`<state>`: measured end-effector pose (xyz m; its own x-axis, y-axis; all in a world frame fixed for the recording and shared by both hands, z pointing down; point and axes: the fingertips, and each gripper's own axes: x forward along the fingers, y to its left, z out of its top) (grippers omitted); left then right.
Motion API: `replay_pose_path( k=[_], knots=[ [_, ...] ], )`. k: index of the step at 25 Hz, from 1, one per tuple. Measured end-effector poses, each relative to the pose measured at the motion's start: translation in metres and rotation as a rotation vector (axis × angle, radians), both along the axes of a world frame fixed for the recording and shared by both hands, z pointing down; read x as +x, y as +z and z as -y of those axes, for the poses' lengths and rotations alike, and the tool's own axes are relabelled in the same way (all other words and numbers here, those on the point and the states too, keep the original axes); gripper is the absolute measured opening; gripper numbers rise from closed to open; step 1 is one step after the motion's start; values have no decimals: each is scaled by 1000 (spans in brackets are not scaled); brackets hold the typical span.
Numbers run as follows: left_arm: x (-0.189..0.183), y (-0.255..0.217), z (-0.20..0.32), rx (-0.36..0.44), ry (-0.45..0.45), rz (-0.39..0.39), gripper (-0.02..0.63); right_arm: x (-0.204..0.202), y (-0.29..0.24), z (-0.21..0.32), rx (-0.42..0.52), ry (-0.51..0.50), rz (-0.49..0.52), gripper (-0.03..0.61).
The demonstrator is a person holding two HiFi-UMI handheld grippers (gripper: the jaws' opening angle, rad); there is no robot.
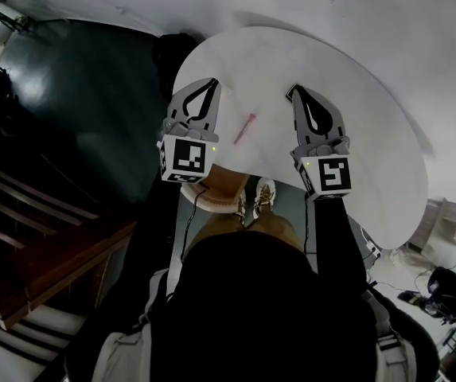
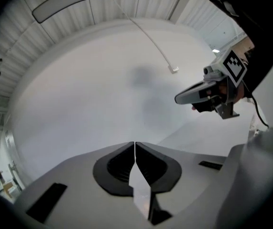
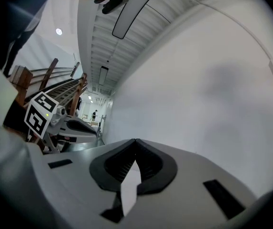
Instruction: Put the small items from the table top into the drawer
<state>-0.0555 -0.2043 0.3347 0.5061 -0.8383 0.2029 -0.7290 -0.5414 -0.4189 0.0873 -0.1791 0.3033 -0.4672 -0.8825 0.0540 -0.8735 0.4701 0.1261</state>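
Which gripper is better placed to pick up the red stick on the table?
Left, probably: the red stick lies nearer the left gripper than the right gripper; both are shut, empty.

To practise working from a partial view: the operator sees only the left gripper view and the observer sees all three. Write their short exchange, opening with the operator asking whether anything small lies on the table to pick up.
Operator: I see only my shut left tool and white surface. Is there anything small on the table?
Observer: Yes, a slim red item lies on the round white table, between the two tools in the head view.
Operator: Is the right tool free to take it?
Observer: The right tool has its jaws together with nothing between them.
Operator: Where is the drawer?
Observer: No drawer shows in any of the three views.
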Motion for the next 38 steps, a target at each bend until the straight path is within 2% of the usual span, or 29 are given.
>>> replay_pose_path(
  k=[3,5,10,13,17,20,25,26,28,31,33,35,38],
  knots=[
    [3,36,11,-68,110,173,20,5,10,2,-20,-2,-9,26],
    [5,64,17,-124,199,295,138,9,17,2,-35,-1,-18,26],
    [4,135,26,-246,402,581,196,15,34,-3,-72,-12,-39,26],
    [2,172,31,-318,482,706,225,12,33,-8,-80,-12,-6,26],
    [2,214,38,-372,564,836,227,13,45,-17,-114,-27,-27,26],
    [-3,245,41,-418,619,950,227,9,38,-19,-98,-32,-13,26],
    [-12,288,53,-450,620,1126,222,14,39,-26,-84,-35,-57,26],
    [-13,293,55,-458,610,1146,172,16,40,-27,-87,-33,-60,26],
    [-13,295,56,-478,585,1147,141,20,43,-29,-99,-28,-61,26],
    [-13,290,57,-500,557,1117,131,26,42,-27,-102,-23,-64,26],
    [-12,278,58,-503,527,1065,130,27,38,-24,-89,-23,-61,26],
    [-4,256,54,-514,479,938,130,28,34,-20,-77,-22,-60,26],
    [15,205,44,-506,395,675,130,30,28,-14,-61,-15,-55,26]
  ],
)
